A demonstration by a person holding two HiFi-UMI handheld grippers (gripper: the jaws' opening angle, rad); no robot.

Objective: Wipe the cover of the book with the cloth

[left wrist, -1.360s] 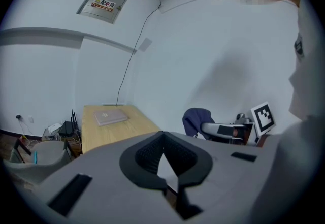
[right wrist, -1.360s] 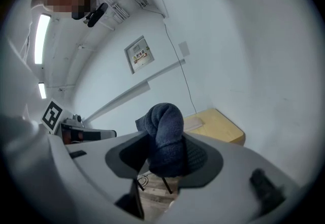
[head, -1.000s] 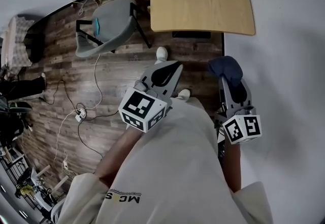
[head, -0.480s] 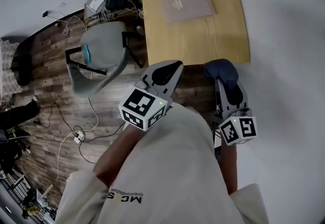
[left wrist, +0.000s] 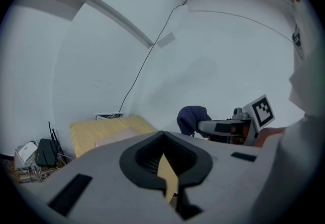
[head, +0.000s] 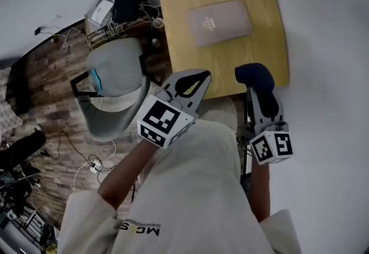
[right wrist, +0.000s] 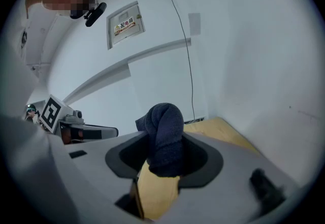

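Both grippers have closed on the table (head: 262, 54) over the last second: a second ago it lay cut off at the top of the head view with bare floor between it and the tools, and now its whole top is in sight and the tools reach its near edge. The right gripper (head: 260, 93) is clamped on the cloth (head: 253, 74), a dark blue wad that bulges up and out past the jaw tips and hangs over the table's near right corner. The left gripper (head: 196, 80) has its jaws drawn together with nothing between them; its own view shows only a sliver of table top through the slit, and it sits at the table's near edge, left of centre. The book (head: 219, 21) lies flat on the far half of the table, closed, pale cover up, nothing resting on it. Its long axis runs across the table, roughly along the far edge with a slight tilt. From the cloth it lies ahead and a little to the left, well apart. Neither gripper is clearly the nearer. Wiping has not begun, and the coming move looks like a reach forward and leftward to bring the wad down on the cover.
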